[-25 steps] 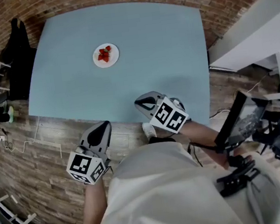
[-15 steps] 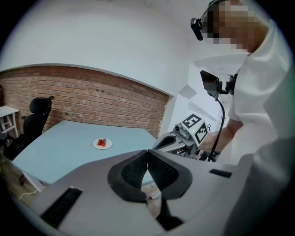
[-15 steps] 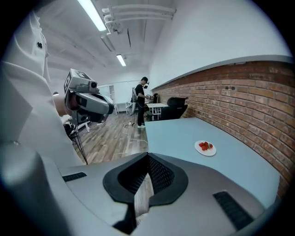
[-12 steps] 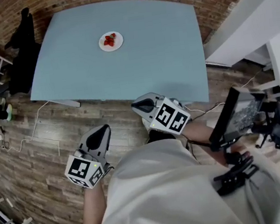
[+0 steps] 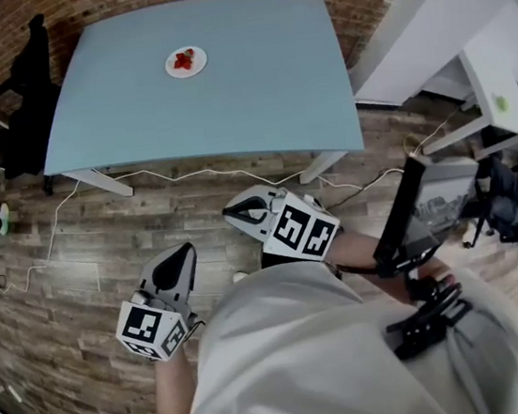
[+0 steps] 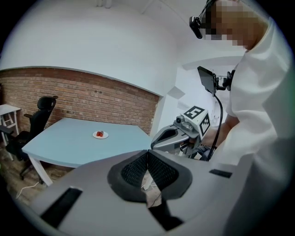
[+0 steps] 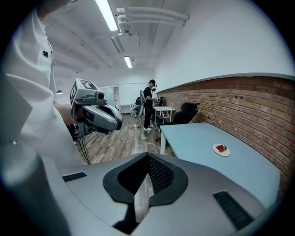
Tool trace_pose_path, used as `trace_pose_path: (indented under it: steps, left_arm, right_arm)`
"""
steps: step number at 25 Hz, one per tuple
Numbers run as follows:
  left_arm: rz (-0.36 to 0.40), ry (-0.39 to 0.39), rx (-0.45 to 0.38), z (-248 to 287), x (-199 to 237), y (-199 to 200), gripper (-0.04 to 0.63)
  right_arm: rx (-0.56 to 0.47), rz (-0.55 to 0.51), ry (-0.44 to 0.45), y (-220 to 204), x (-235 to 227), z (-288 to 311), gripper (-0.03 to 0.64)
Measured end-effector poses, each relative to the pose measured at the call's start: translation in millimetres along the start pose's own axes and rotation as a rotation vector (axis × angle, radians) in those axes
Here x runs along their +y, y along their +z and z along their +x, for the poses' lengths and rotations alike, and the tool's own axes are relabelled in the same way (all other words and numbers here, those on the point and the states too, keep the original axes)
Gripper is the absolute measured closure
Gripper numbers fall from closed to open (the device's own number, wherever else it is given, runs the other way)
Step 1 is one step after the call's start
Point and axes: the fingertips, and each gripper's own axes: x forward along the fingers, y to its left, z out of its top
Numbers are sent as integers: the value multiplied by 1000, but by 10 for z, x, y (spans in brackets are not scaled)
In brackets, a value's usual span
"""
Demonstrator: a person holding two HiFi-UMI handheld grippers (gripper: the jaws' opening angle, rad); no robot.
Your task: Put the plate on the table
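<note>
Plate [image 5: 186,62] lies on table [image 5: 270,77], well apart from left claw [image 5: 183,250] and right claw [image 5: 228,212].

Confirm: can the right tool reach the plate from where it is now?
Probably not. The right tool hangs over the floor, short of the table, and the plate sits toward its far side. Nothing blocks the way.

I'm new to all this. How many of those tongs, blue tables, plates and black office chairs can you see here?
Tongs: 2, the left tongs and the right tongs, both shut and empty
Blue table: 1
Plate: 1, on the table, with red fruit too small to count
Black office chair: 1
Total: 5
</note>
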Motion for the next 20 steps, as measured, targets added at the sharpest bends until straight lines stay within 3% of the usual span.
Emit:
trace_pose_path:
  steps: [8,20]
  left_arm:
    - [-12,2,-10,-261,-200,-199,592]
    - [-1,3,-35,-411,-235,-287,592]
  right_arm:
    - [6,-38,26,-4,489,-3,609]
    - [3,-60,25,66,690,16,609]
